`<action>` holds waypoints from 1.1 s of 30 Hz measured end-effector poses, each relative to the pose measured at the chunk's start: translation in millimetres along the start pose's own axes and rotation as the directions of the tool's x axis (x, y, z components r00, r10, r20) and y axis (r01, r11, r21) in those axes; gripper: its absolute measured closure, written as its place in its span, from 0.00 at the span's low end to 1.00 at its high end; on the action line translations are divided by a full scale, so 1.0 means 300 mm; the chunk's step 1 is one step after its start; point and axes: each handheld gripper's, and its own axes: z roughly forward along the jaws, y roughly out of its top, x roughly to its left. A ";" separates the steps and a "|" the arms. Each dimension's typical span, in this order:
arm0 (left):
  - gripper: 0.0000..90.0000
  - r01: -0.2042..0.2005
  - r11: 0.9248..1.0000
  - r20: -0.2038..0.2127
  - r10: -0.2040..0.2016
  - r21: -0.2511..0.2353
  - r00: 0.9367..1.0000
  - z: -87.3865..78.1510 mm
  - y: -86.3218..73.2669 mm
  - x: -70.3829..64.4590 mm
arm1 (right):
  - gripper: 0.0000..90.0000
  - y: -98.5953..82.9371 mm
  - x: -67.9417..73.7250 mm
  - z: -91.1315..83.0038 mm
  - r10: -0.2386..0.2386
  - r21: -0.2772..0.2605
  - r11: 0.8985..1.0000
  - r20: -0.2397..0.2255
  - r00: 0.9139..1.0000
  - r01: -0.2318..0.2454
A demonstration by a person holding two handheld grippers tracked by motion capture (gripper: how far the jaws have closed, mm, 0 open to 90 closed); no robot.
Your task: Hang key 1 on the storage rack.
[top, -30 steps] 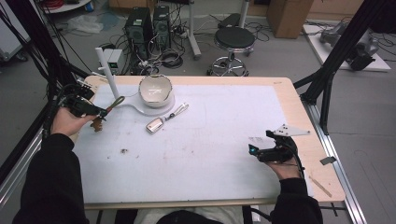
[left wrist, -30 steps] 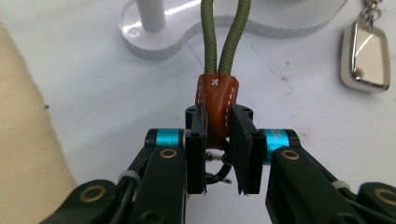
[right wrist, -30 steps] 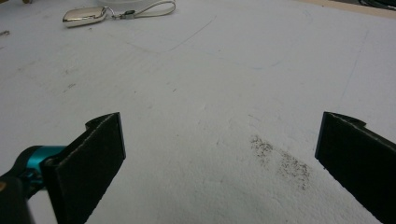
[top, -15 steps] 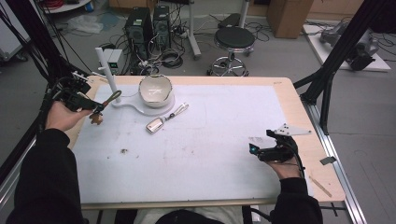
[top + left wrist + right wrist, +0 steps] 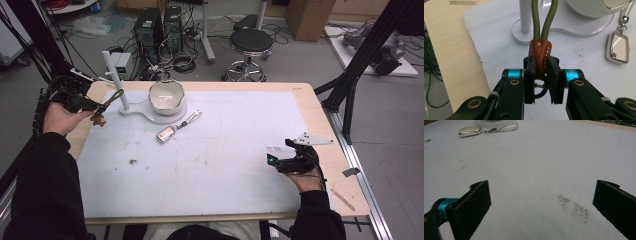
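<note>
Left of the white stand (image 5: 121,95), the left gripper (image 5: 97,107) pinches one keychain (image 5: 539,53) by its brown leather tab, held above the mat (image 5: 210,165). The tab carries white stitching and a small cross, and an olive-green cord loop (image 5: 544,20) rises from it toward the stand's post; a dark ring hangs below the jaws. One white bowl (image 5: 166,94) sits on the stand's base. One silver key fob (image 5: 166,134) with a pale strap lies just in front of the stand. Well to the stand's right, the right gripper (image 5: 272,159) rests with jaws spread wide, holding nothing.
</note>
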 end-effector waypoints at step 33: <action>0.86 0.108 0.991 -0.059 -0.112 -0.073 0.992 -0.141 0.041 0.118 | 0.01 -0.001 0.011 0.005 -0.021 0.023 1.000 0.008 1.000 0.021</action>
